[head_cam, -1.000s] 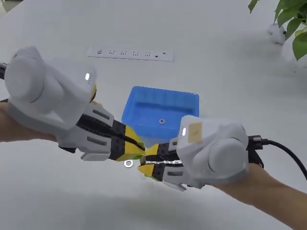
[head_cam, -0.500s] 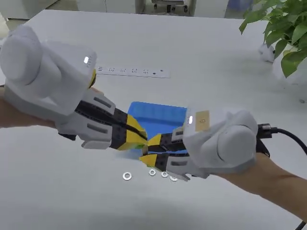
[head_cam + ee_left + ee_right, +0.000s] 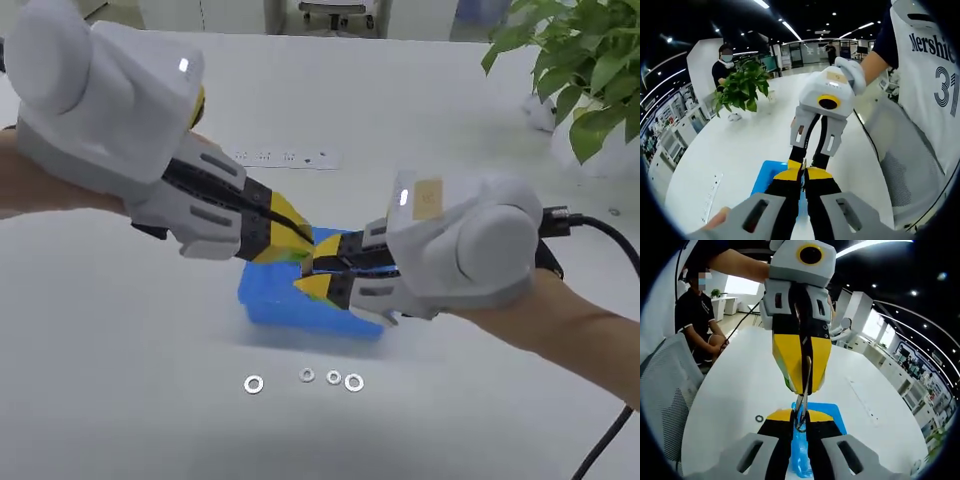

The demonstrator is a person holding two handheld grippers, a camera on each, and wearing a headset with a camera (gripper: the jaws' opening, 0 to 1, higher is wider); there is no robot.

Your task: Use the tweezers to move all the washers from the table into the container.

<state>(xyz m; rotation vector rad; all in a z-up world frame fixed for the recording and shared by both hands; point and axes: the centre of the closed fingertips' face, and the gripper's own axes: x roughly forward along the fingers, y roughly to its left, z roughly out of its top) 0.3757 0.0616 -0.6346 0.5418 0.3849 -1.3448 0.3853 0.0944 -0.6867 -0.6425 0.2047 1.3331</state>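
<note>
A: What is the biggest thing there?

B: The broad white table. On it sits a rectangular blue plastic container, and a leafy green potted plant stands well beyond the container, off to its right.

A: And the two tools?

B: The white, black and yellow left gripper and the matching right gripper meet tip to tip just above the container. Each has its jaws drawn narrow.

A: Narrow around what?

B: The right gripper view shows slim silver metal tweezers running from between the left gripper's yellow jaws down into the right gripper's own jaws. Both seem pinched on them.

A: Anything else behind the container?

B: A flat white power strip lies on its far side, well apart.

A: Where are the parts to be moved?

B: Four small silver metal washers lie in a loose row on the table on the container's near side, close to its wall but not touching it.
</note>
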